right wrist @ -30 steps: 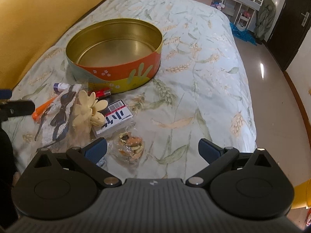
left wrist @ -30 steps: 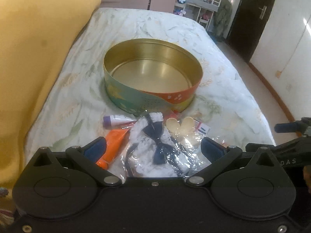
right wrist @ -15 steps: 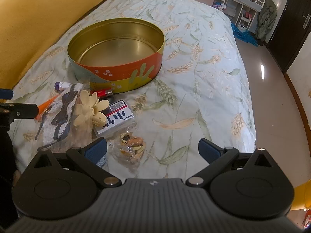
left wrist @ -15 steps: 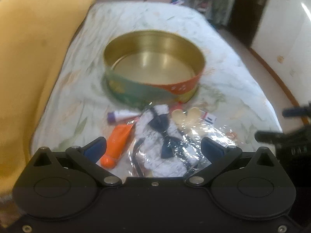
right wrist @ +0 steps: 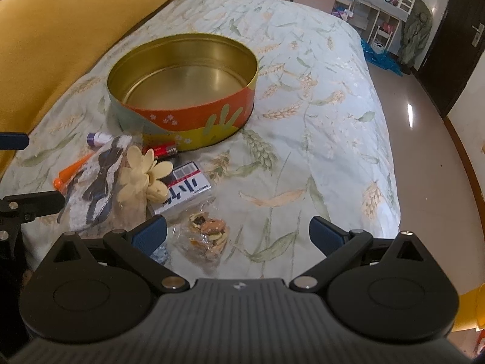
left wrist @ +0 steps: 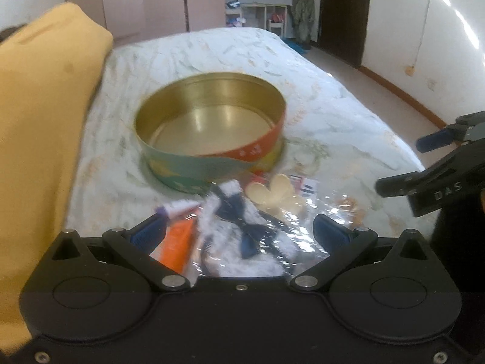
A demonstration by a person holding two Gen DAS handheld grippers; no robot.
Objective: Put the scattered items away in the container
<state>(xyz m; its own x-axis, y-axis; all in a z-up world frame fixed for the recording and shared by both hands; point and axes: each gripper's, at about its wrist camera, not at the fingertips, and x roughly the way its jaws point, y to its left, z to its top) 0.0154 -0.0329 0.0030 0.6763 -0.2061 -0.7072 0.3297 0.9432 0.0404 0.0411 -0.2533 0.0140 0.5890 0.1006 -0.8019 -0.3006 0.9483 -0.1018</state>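
A round open tin (left wrist: 169,154) (right wrist: 188,118), gold inside, stands empty on the bed. In front of it lie a bagged dark bow on white lace (left wrist: 242,227) (right wrist: 103,179), a cream flower clip (left wrist: 272,194) (right wrist: 145,176), an orange tube (left wrist: 178,242) (right wrist: 72,171), a purple-capped stick (left wrist: 178,207) (right wrist: 98,137), a red battery (right wrist: 160,151), a white barcode packet (right wrist: 185,191) and a bag of dried snacks (right wrist: 209,236). My left gripper (left wrist: 239,233) is open just above the bow bag. My right gripper (right wrist: 238,232) is open over the snack bag.
A yellow headboard cushion (left wrist: 39,121) (right wrist: 60,24) runs along the left of the bed. The bed's right edge drops to the floor (right wrist: 424,115). A dark door (left wrist: 342,9) and a cluttered desk (left wrist: 257,0) stand at the back.
The left gripper has tilted up and moved a little forward over the bow bag. The right gripper has crept slightly forward. Both stay open.
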